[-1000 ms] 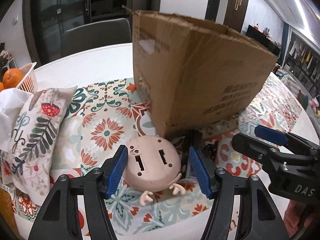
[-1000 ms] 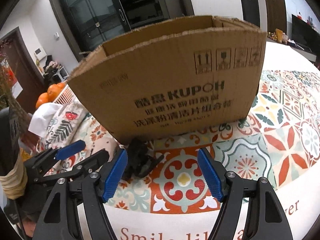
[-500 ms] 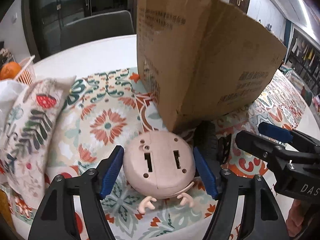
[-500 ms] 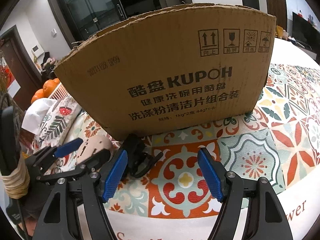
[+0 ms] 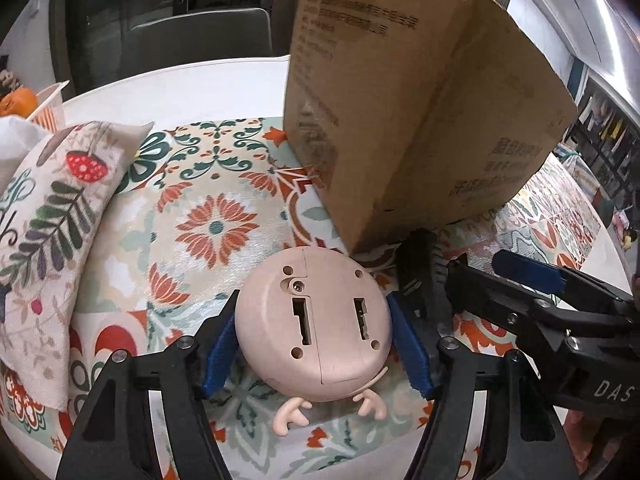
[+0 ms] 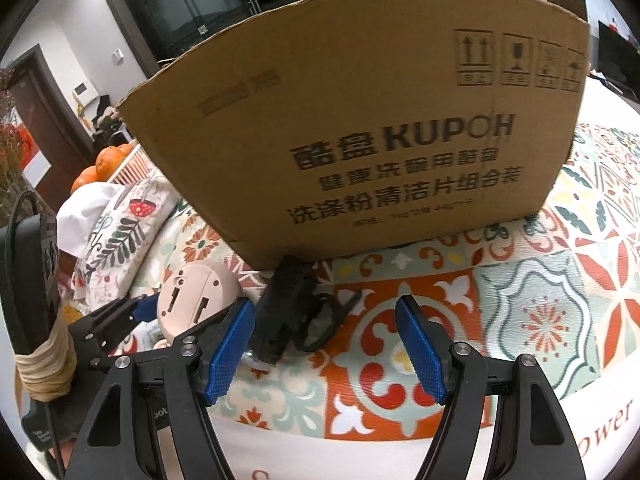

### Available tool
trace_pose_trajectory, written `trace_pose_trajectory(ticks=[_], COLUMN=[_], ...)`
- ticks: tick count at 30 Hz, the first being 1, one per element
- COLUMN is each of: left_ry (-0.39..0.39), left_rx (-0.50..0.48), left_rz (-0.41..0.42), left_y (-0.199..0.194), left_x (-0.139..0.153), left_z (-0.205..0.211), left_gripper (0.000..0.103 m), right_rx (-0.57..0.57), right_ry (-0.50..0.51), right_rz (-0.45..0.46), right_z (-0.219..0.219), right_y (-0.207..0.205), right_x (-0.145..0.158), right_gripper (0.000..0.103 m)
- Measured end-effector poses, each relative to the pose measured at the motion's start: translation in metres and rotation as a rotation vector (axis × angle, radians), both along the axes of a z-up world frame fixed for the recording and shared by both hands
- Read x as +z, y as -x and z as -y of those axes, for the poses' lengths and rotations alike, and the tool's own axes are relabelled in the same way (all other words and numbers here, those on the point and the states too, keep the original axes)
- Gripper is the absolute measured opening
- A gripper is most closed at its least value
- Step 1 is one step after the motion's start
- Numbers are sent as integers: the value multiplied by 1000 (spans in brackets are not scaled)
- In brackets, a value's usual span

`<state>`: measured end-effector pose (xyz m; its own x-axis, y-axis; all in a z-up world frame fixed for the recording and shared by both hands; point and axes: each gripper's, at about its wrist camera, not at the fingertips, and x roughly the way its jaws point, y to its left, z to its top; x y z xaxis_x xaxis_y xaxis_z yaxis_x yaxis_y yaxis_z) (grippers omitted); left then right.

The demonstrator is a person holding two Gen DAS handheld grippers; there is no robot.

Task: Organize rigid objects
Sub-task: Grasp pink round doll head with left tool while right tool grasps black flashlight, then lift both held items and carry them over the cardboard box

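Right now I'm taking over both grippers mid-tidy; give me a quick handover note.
Left gripper: jaws around the pink round toy, which lies on the tablecloth; grip not confirmed, jaws have just been closing.
Right gripper: open, empty, beside the black object.
Both items lie at the foot of the cardboard box.
Done: nothing visibly boxed.
Left: probably lift both into it.
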<state>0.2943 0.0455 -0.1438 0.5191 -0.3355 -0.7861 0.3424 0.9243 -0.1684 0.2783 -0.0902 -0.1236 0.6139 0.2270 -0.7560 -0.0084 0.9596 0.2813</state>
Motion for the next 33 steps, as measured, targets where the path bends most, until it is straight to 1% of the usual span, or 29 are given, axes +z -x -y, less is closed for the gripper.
trace_pose_trajectory(ticks=[5, 7, 9, 11, 17, 19, 22, 23, 24, 26, 28, 33], left_ry=[13, 22, 10, 17, 3, 27, 35, 35, 35, 30, 32, 31], left_rx=[29, 46, 62, 73, 113, 142, 156, 157, 158, 163, 162, 166], left_rz=[2, 3, 13, 15, 29, 30, 30, 28, 26, 28, 32, 63], left_y=[8, 9, 10, 9, 13, 14, 13, 13, 13, 13, 15, 22], left_x=[-2, -2, -2, -3, -4, -3, -1, -1, -2, -1, 0, 10], left_z=[-16, -23, -27, -30, -42, -48, -50, -50, -49, -47, -43, -35], left_gripper=[69, 68, 69, 69, 69, 69, 69, 69, 69, 69, 69, 69], right_rx=[31, 24, 13, 1, -9, -7, 16, 24, 33, 55, 75, 89], right_ry=[-12, -17, -17, -31, 27, 49, 117, 118, 135, 170, 153, 90], right_rz=[5, -10, -25, -44, -33, -34, -18, -14, -11, 3, 13, 3], right_z=[-16, -20, -22, -23, -31, -33, -46, -49, -52, -57, -56, -42], right_y=[-6, -9, -13, -18, -23, -22, -19, -18, -17, -16, -15, -9], right_x=[-3, -8, -12, -17, -18, -18, -21, -21, -22, -23, -25, -23], right_gripper=[73, 73, 73, 74, 73, 72, 67, 60, 50, 40, 37, 36])
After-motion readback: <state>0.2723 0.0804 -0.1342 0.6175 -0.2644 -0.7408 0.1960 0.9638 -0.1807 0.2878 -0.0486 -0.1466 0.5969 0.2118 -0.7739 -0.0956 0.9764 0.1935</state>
